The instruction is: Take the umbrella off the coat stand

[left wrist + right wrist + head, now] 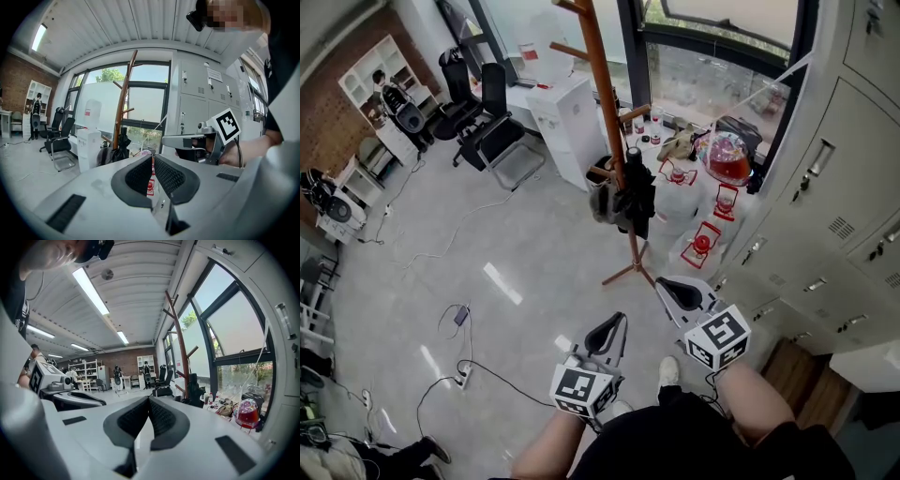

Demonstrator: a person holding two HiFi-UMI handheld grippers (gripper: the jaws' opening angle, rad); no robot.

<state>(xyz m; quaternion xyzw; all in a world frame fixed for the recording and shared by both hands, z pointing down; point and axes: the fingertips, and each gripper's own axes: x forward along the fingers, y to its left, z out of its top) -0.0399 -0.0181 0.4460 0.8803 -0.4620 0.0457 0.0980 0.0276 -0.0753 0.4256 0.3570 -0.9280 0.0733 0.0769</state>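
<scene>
though coat stand (598,75) is cropped, umbrella (635,192) seemingly folded, left gripper (617,323), right gripper (664,284) closed

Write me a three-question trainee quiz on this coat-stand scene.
1. True or false: the black umbrella hangs on the coat stand.
2. The fingers of the right gripper are: A wide open; B shut and empty; C shut on the umbrella.
3. In the head view, which is nearer the stand's base: the left gripper or the right?
Key: 1 true; 2 B; 3 the right.
</scene>
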